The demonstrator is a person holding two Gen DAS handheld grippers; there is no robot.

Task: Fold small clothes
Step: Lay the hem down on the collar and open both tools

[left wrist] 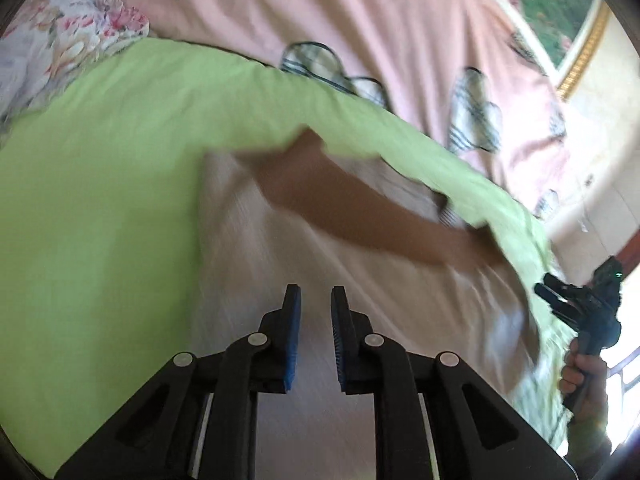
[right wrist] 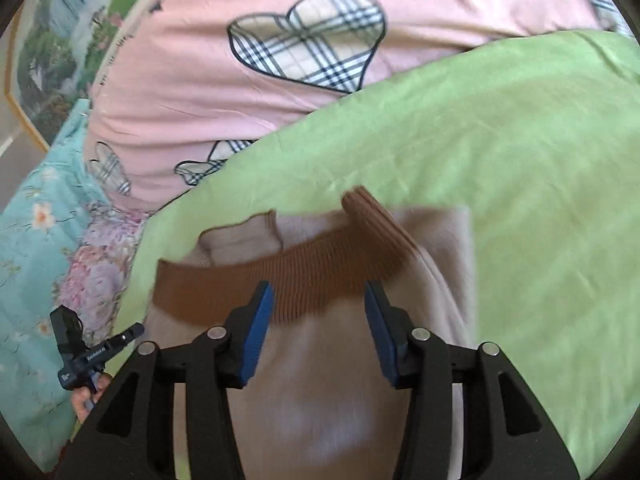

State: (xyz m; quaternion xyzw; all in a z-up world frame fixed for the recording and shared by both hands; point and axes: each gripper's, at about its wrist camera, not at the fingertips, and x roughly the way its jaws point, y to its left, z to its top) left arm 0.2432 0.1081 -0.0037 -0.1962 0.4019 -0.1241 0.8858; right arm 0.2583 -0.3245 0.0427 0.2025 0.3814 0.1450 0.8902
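A small beige knit garment [left wrist: 304, 248] with a brown ribbed band [left wrist: 360, 208] lies on a light green cloth [left wrist: 100, 200]; the picture is blurred. My left gripper [left wrist: 316, 292] hovers over the beige part, its blue pads a narrow gap apart with nothing between them. In the right wrist view the same garment [right wrist: 320, 392] lies below my right gripper [right wrist: 318, 286]. Its jaws stand well apart, and the brown band [right wrist: 304, 276] runs across just beyond the fingertips, not pinched. The right gripper [left wrist: 550, 290] also shows at the left view's right edge, held by a hand [left wrist: 584, 376].
A pink quilt with plaid hearts [right wrist: 180, 100] lies beyond the green cloth [right wrist: 540, 200]. Floral bedding [left wrist: 60, 40] is at the far left, turquoise floral bedding [right wrist: 36, 220] at the left of the right view. A framed painting [left wrist: 560, 12] hangs behind.
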